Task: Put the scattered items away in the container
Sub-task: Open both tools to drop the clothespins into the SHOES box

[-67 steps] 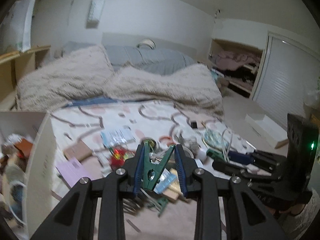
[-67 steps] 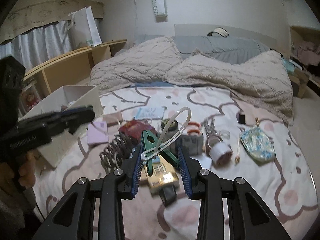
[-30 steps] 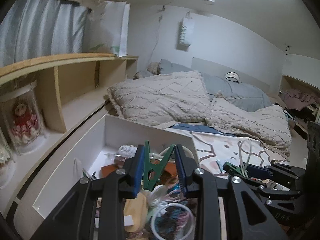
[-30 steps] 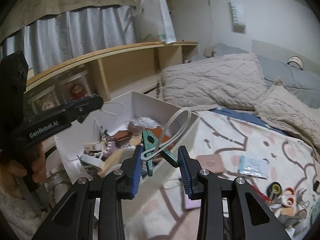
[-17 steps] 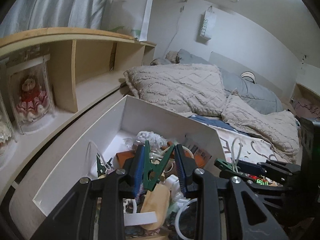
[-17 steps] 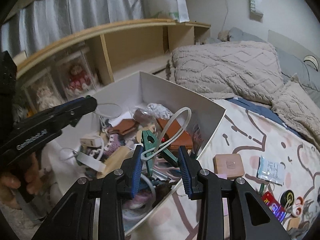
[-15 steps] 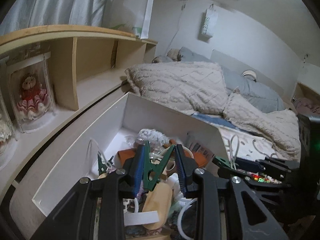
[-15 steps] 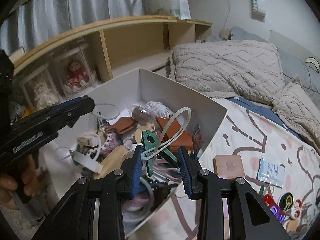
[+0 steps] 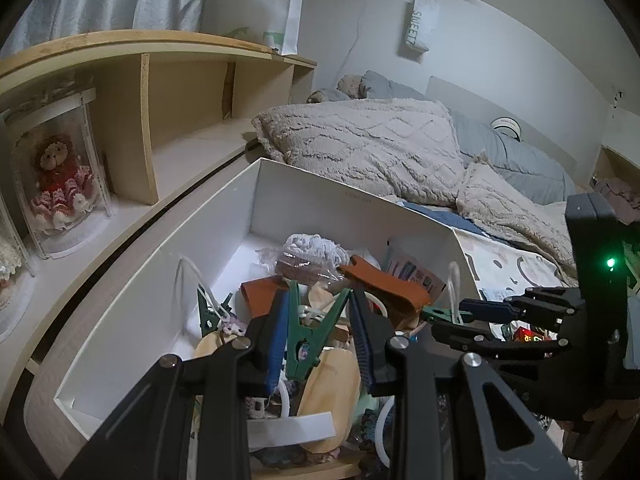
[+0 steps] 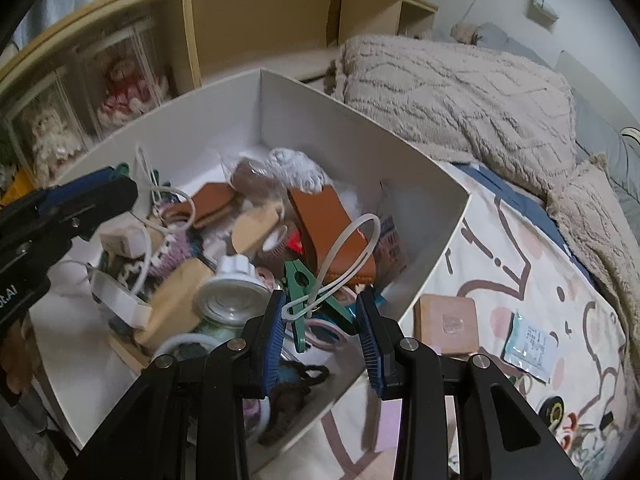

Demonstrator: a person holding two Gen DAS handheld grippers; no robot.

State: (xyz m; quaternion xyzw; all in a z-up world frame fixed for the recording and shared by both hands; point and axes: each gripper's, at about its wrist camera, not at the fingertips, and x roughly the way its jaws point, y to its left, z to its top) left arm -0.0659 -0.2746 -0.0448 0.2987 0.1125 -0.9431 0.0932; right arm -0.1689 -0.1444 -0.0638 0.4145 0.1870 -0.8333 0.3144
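A white box (image 9: 344,196) (image 10: 344,108) stands at the bed's left edge, crowded with several small items. My left gripper (image 9: 320,340) is shut on a green clothes peg (image 9: 306,336) and hangs over the box's contents. My right gripper (image 10: 322,320) is shut on a second green clothes peg (image 10: 302,298) that carries a white loop (image 10: 352,252); it hovers over the box's near right part. In the left wrist view the right gripper (image 9: 460,318) shows at the right with its peg. The left gripper (image 10: 120,186) appears at the left of the right wrist view.
A wooden shelf (image 9: 160,92) with boxed dolls (image 9: 60,184) runs along the left. Beige pillows (image 9: 372,148) lie behind the box. On the patterned sheet (image 10: 512,288) rest a tan square block (image 10: 448,324), a small packet (image 10: 530,344) and other small items. A hand (image 10: 12,364) grips the left tool.
Both grippers have travelled from the scattered items on the sheet to above the box and sunk toward it, each still holding its peg. The right one now tilts more steeply down.
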